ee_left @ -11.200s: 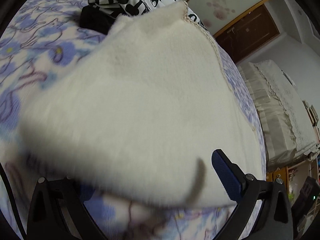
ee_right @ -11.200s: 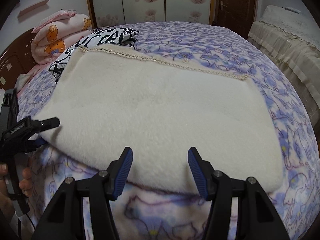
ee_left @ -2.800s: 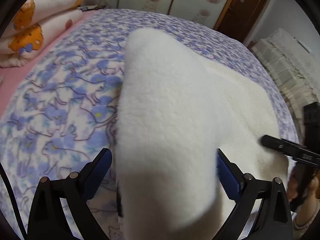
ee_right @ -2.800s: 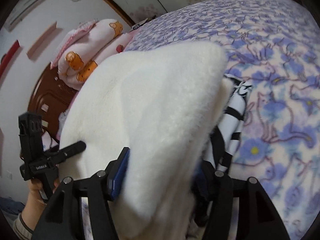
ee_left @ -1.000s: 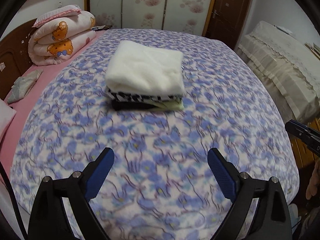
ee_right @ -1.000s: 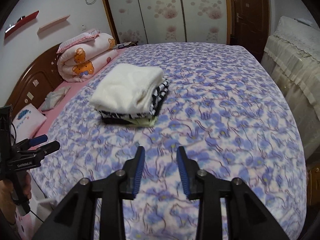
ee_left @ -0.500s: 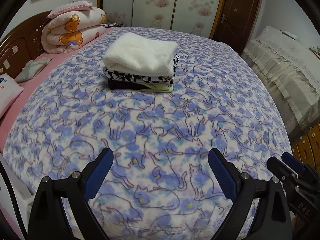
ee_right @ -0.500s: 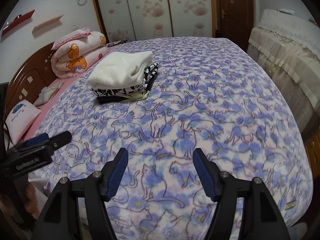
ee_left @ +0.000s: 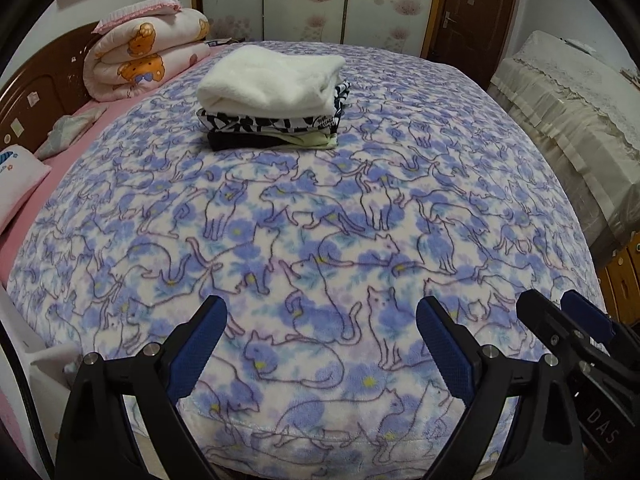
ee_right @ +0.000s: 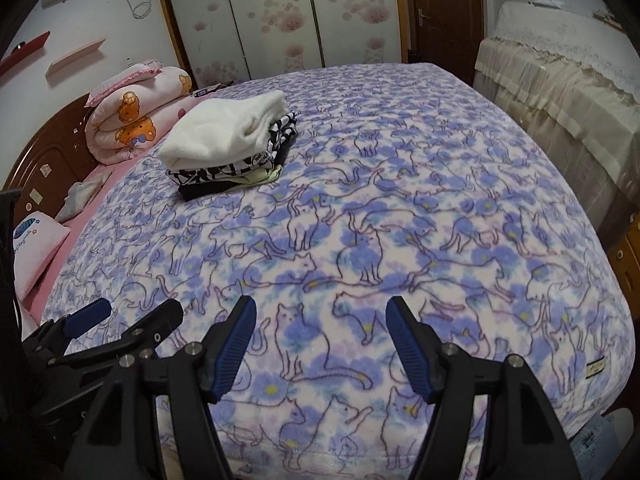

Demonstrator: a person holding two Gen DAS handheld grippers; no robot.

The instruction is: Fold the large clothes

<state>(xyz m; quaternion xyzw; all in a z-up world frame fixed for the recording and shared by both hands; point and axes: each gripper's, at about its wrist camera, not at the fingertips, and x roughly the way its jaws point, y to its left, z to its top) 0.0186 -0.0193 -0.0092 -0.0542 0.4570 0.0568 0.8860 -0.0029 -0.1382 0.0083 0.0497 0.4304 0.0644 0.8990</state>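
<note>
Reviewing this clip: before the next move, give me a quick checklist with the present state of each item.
1. Left gripper empty, fingers apart: ok.
2. Right gripper empty, fingers apart: ok.
3. White fleece garment folded and resting on top of the stack: ok.
4. Stack squared up: not ok; the black-and-white garment and the pale green garment stick out past the white one.
5. Another unfolded garment lying on the cat-print blanket: none in view.

Soft, even indoor light with faint shadows and no glare; both views are sharp at centre, strongly fisheye-bent and vignetted black at the corners.
</note>
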